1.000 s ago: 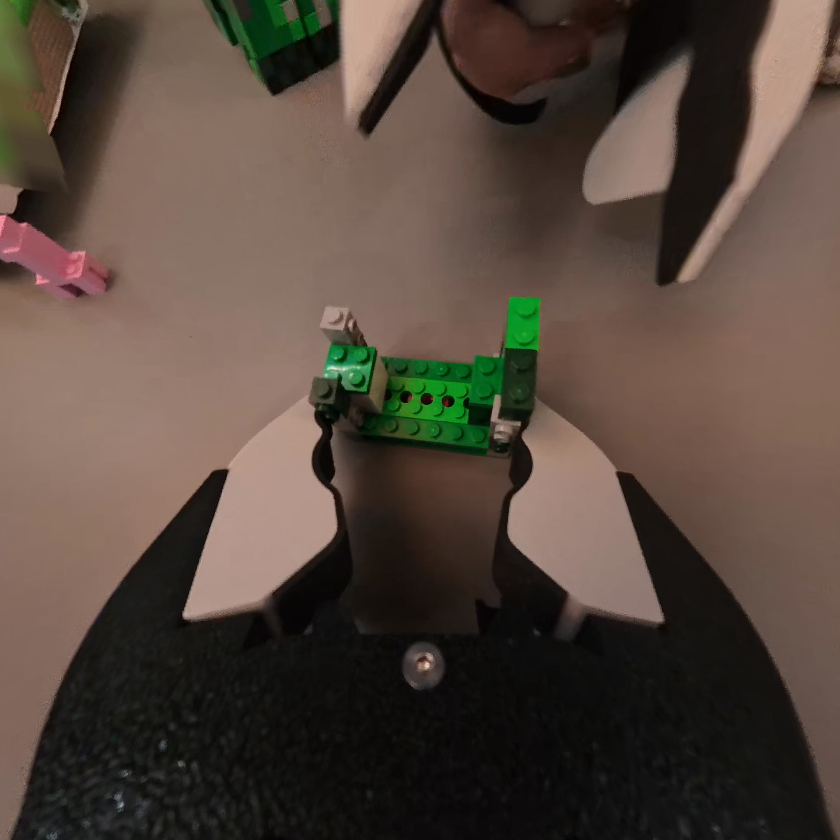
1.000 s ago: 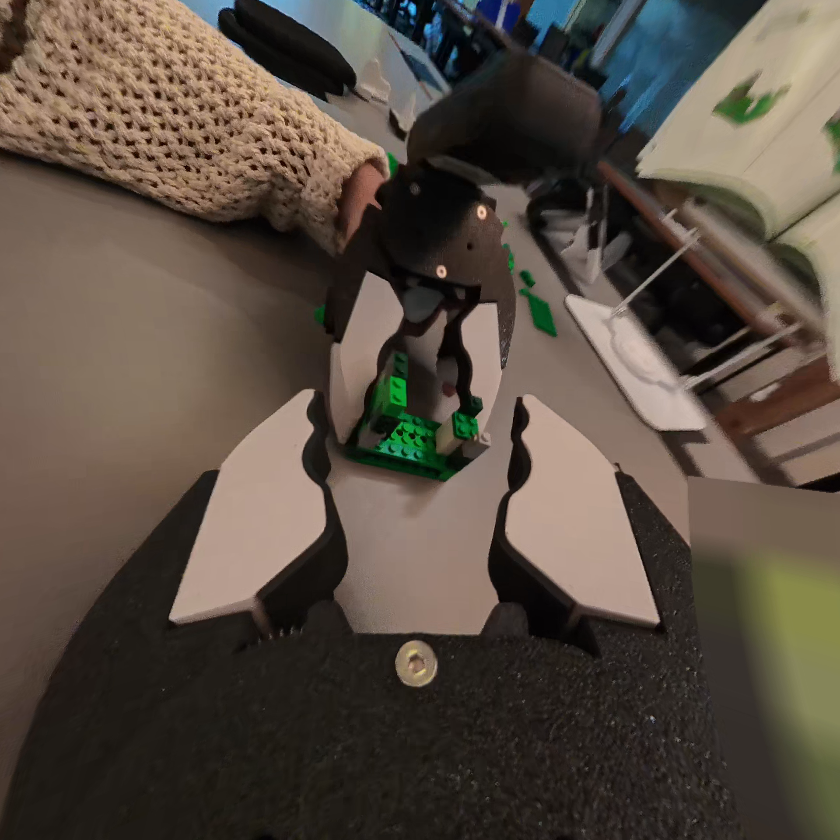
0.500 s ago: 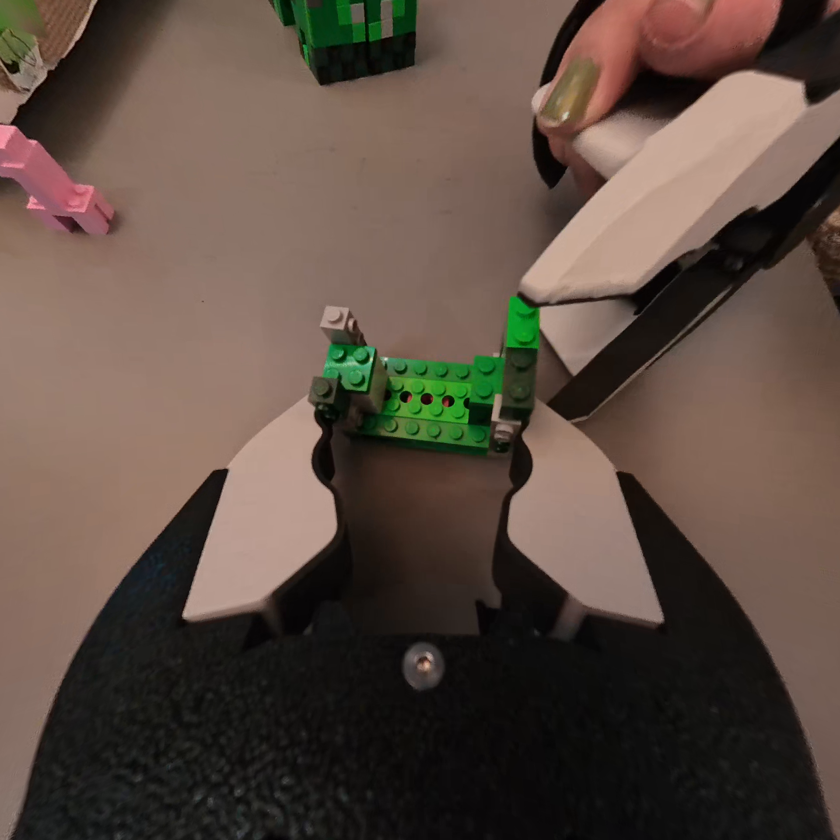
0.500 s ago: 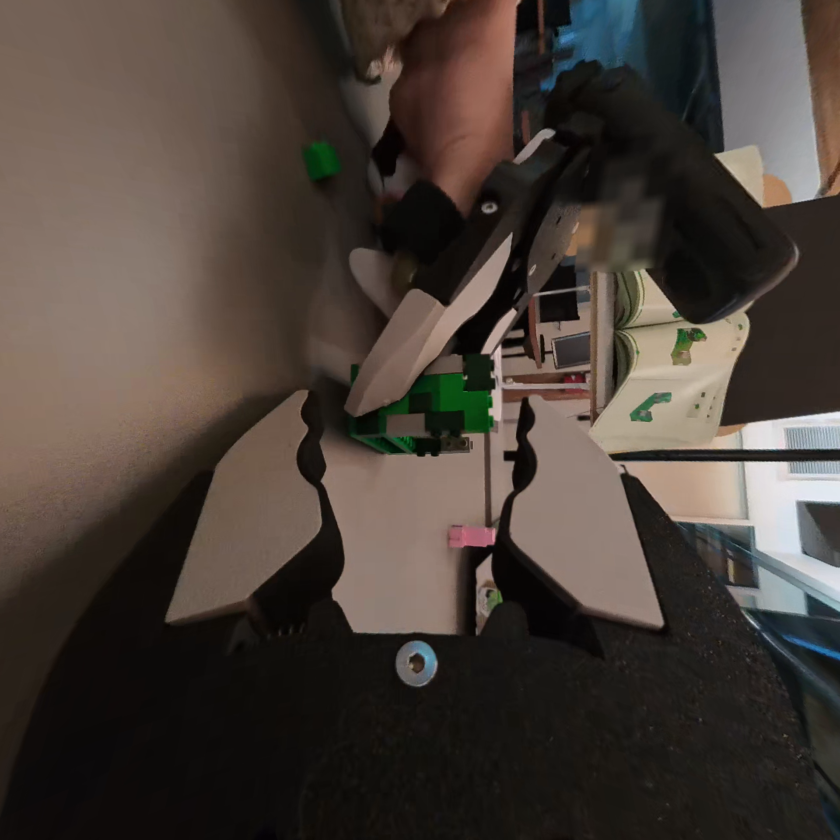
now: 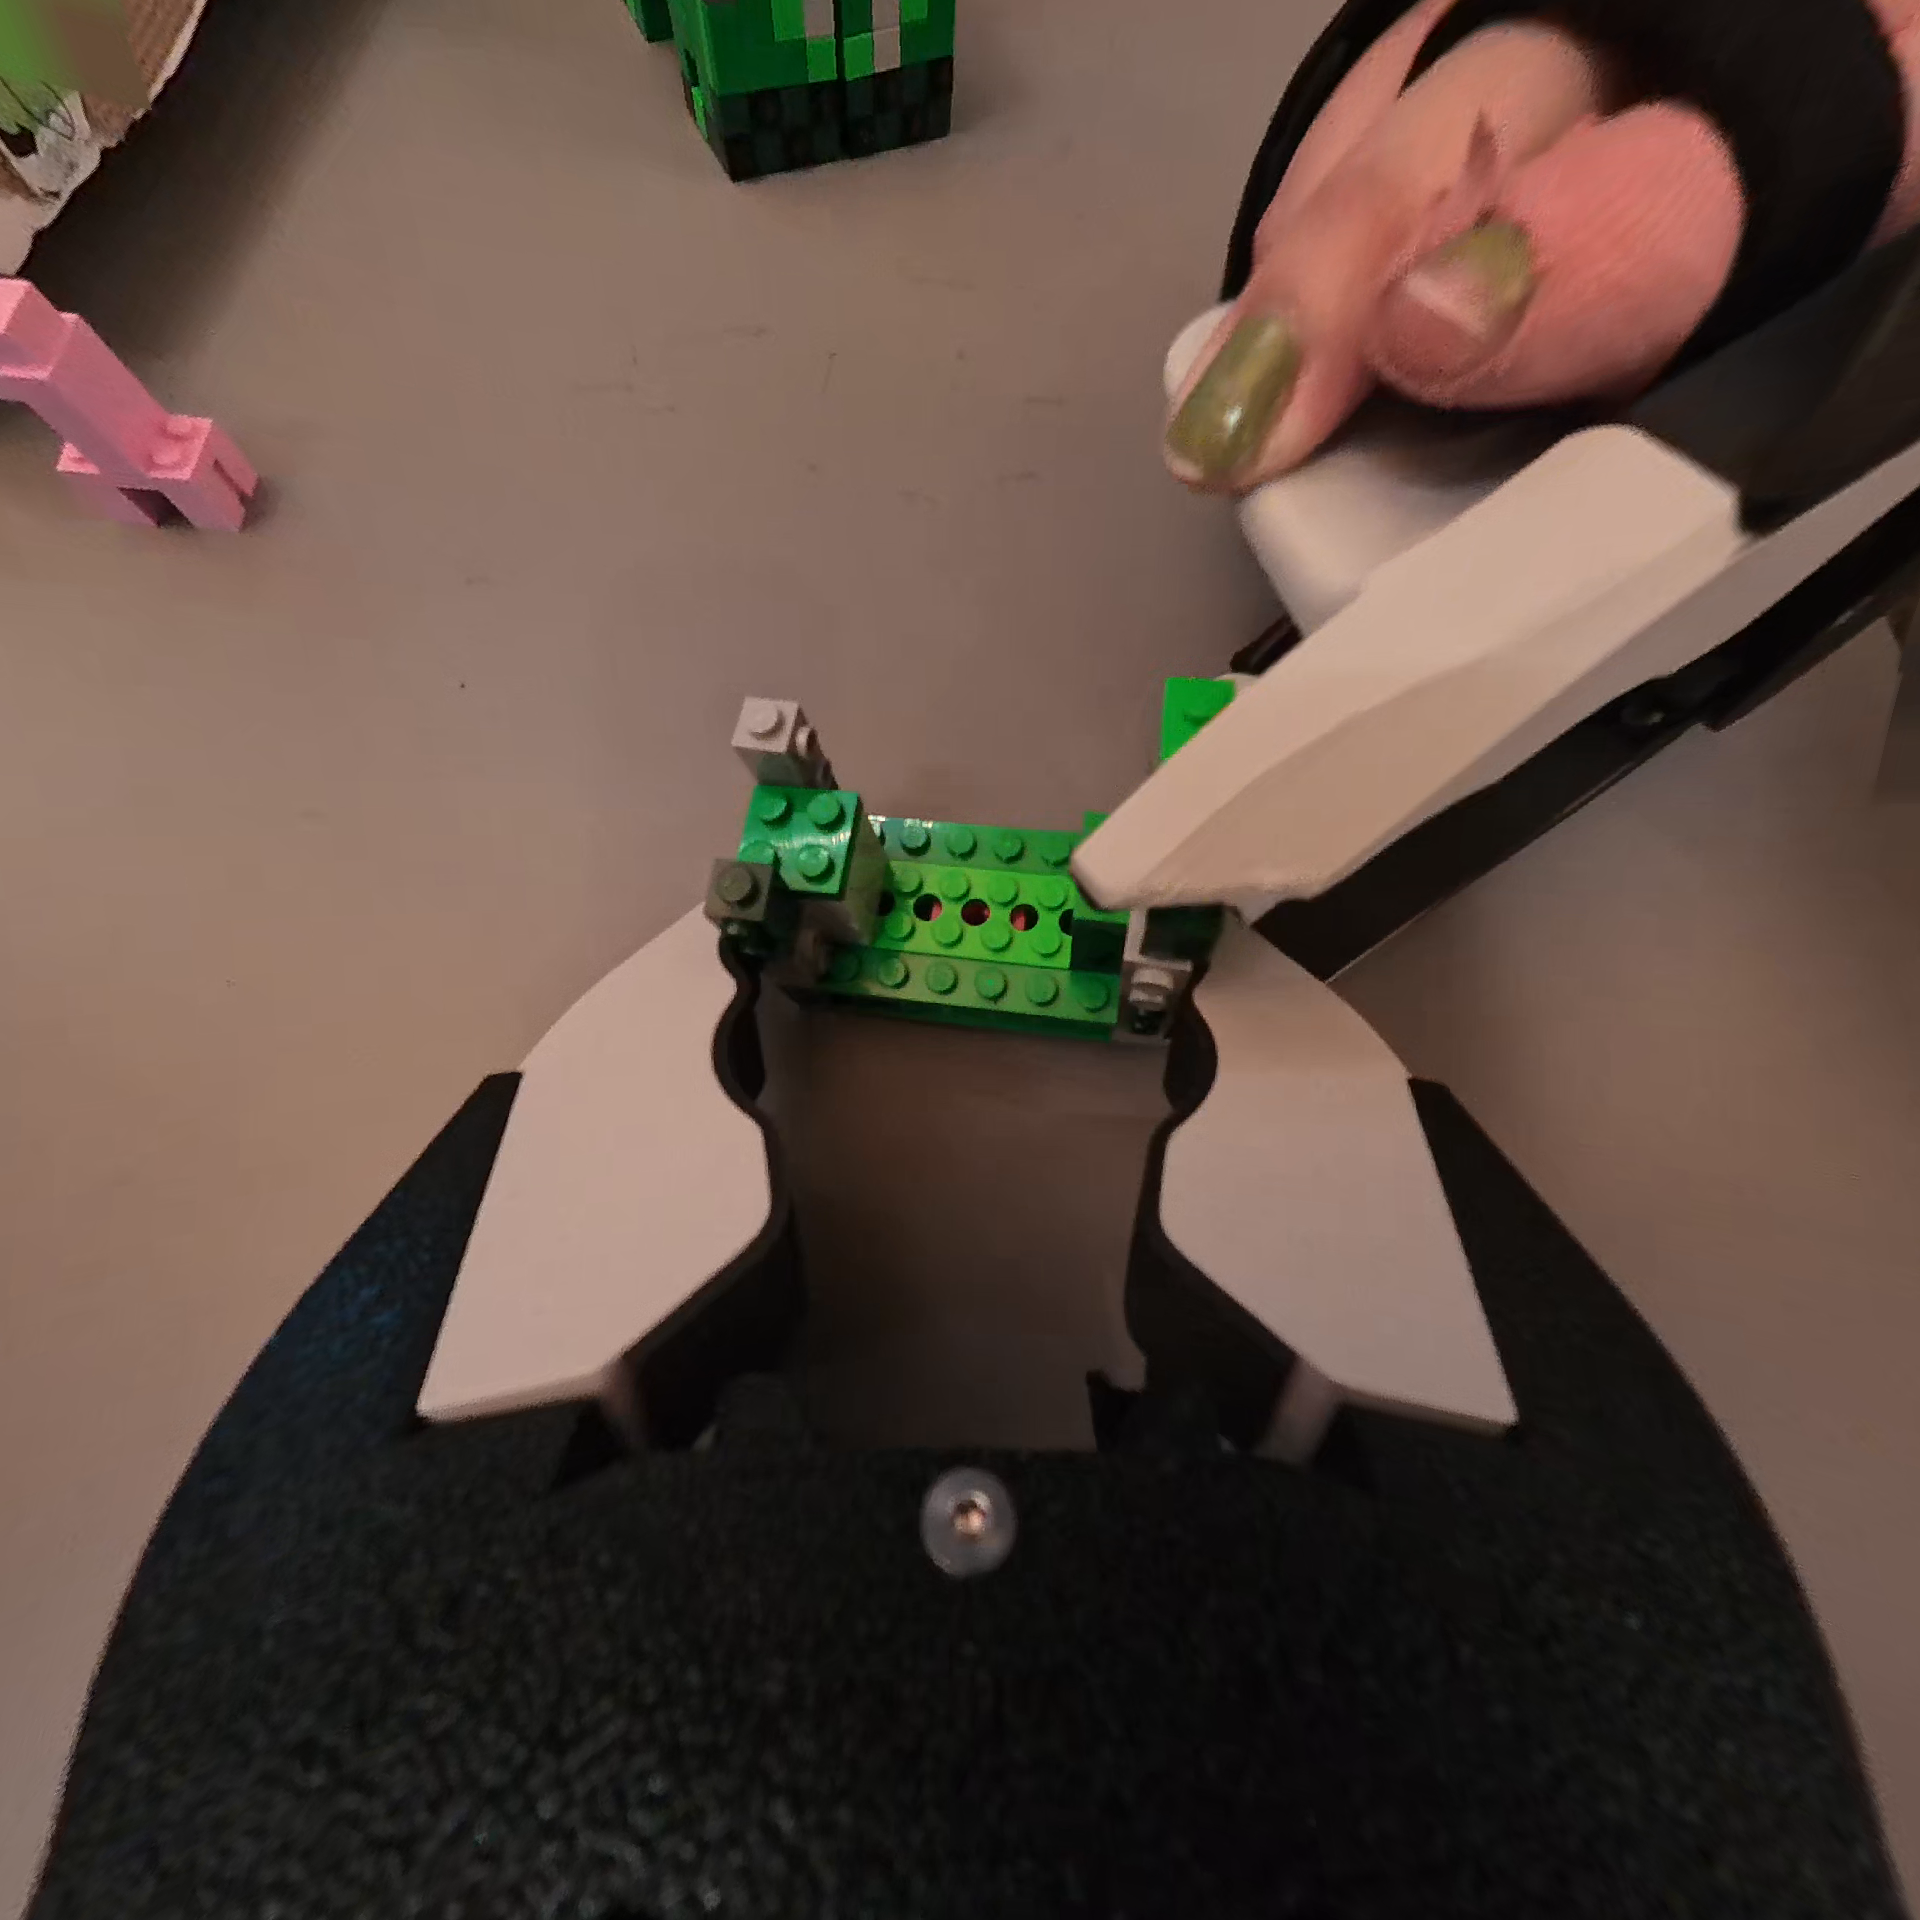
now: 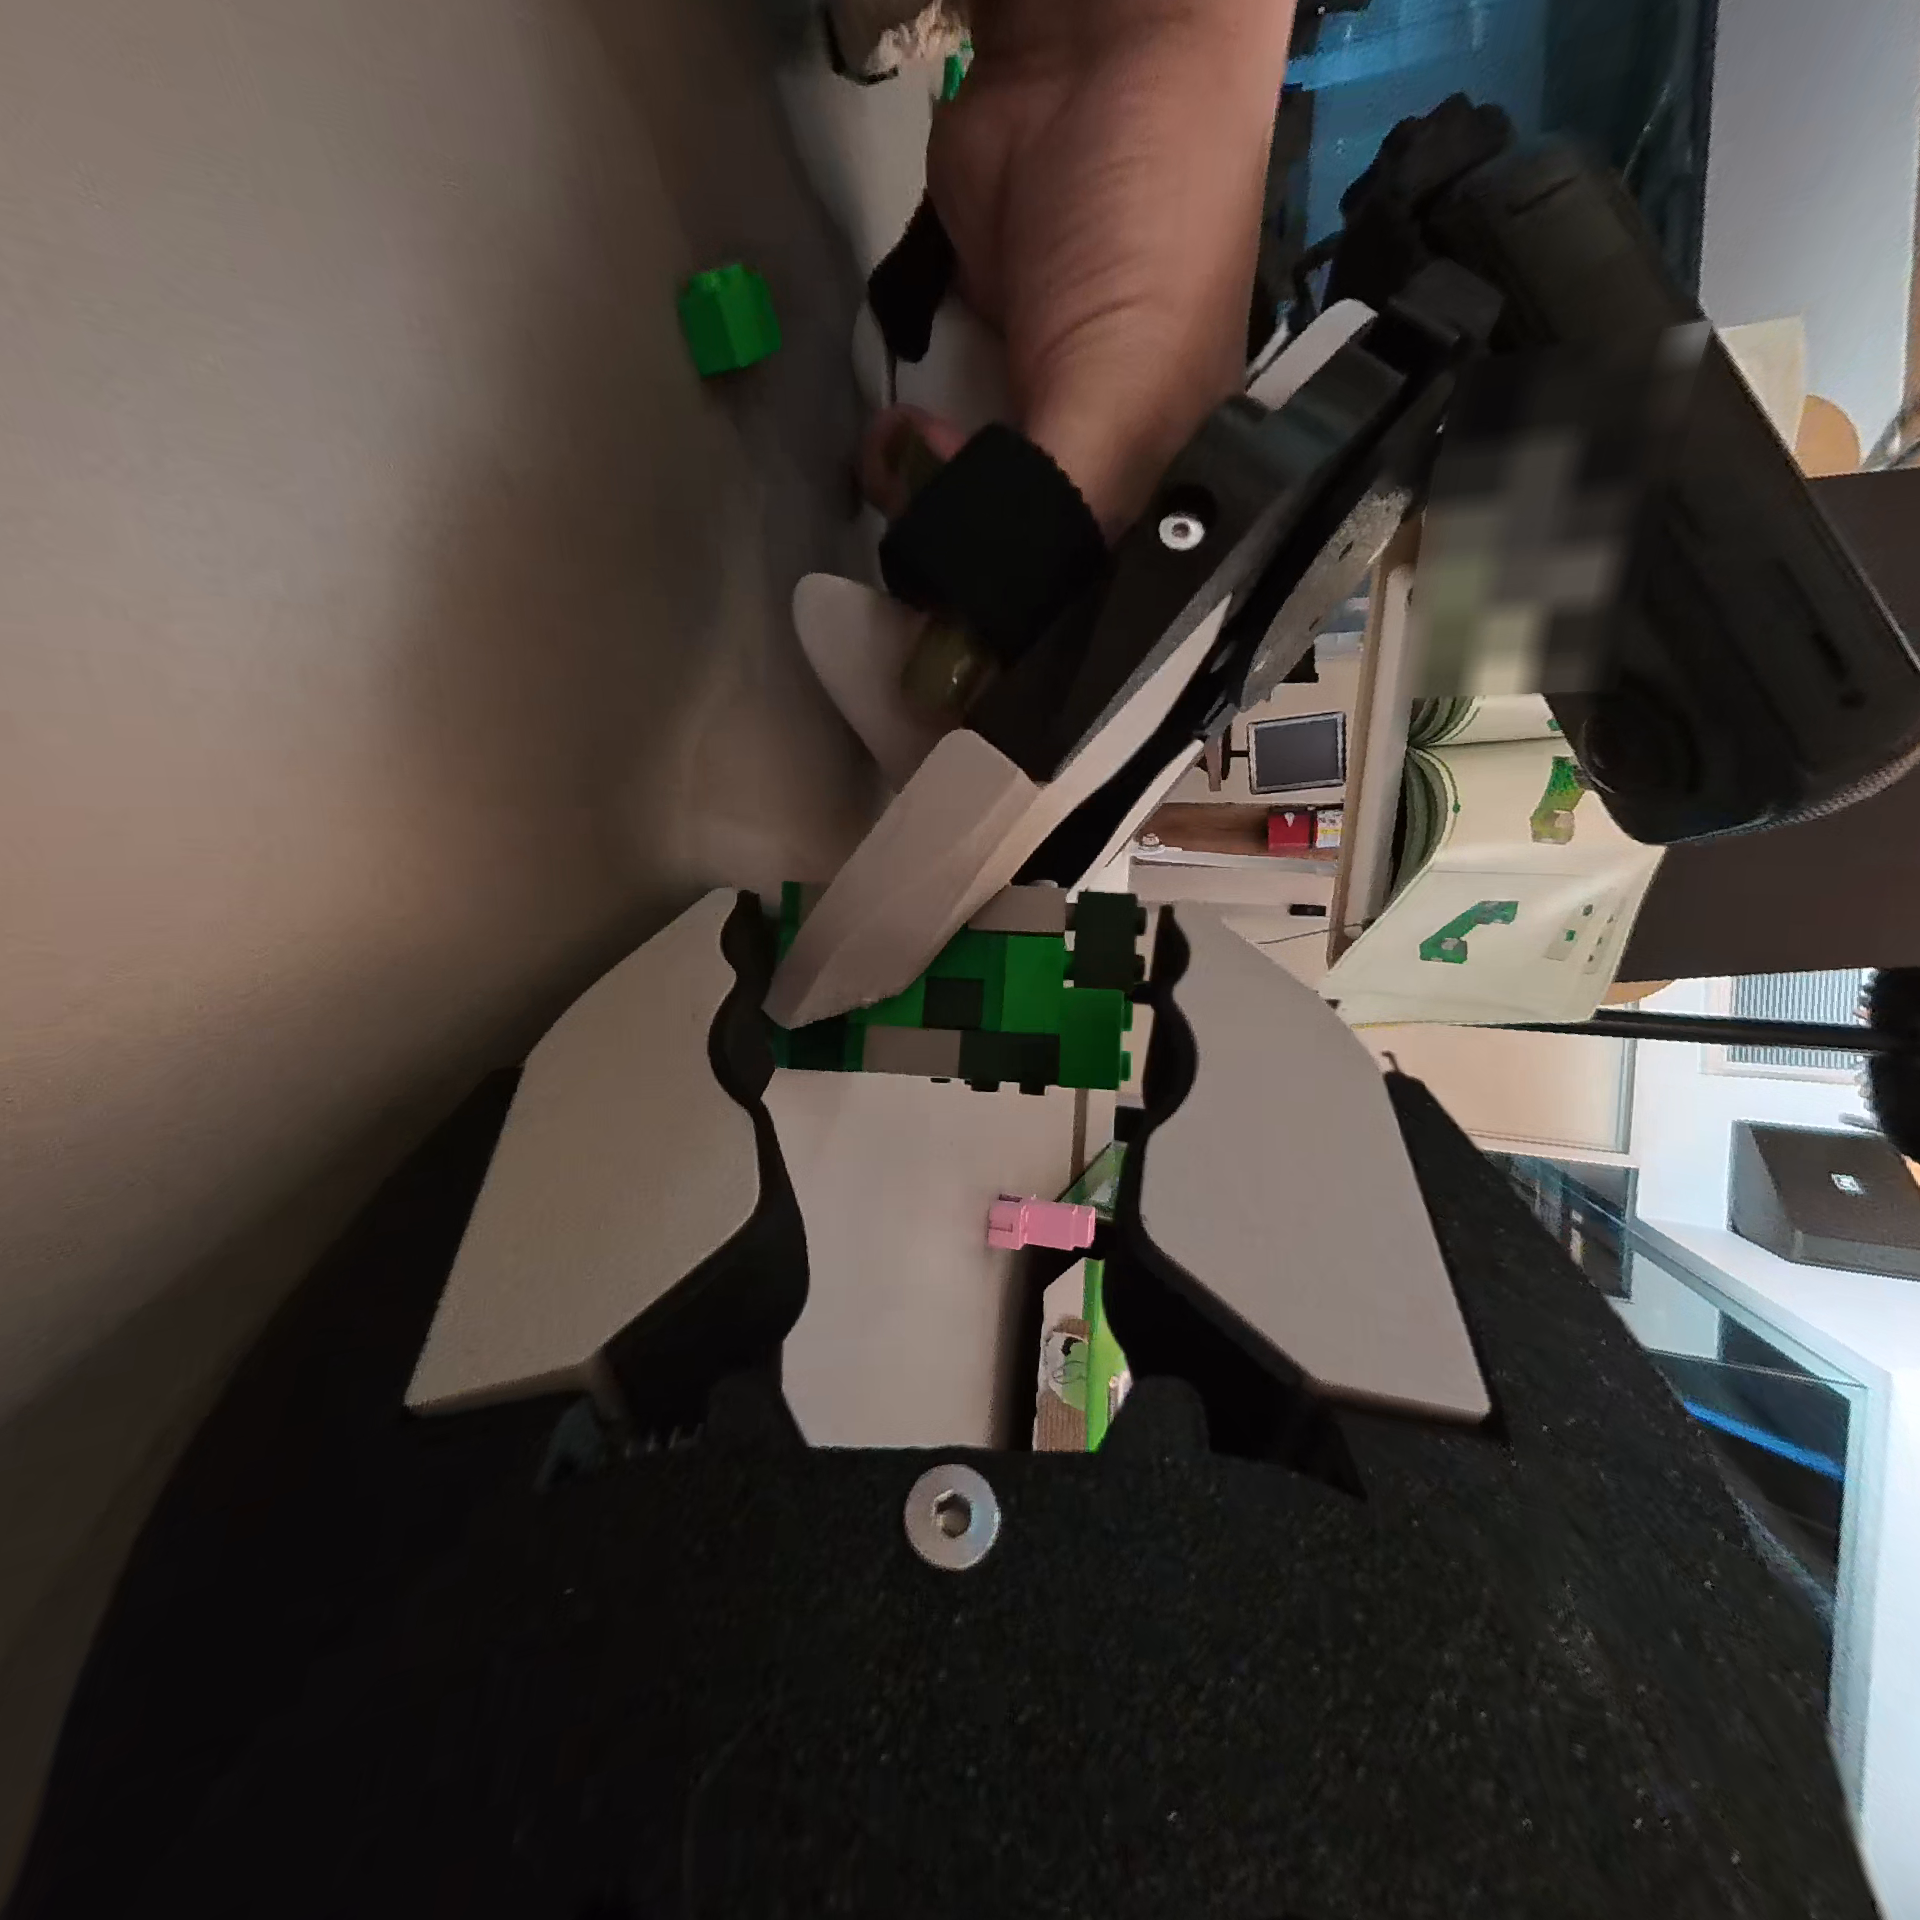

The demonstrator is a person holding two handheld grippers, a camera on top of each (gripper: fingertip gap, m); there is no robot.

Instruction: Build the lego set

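On the grey table (image 5: 623, 436) lie one green build (image 5: 966, 925), one blocky green figure (image 5: 821, 73), one pink piece (image 5: 135, 447) and one loose green brick (image 6: 727, 317). Two grippers meet at the build. Left gripper (image 5: 961, 977) clasps its ends, as before. Right gripper (image 6: 951, 997), turned sideways, has closed in since half a second ago; its fingers now flank the build's upright end, though whether they pinch it is unclear.
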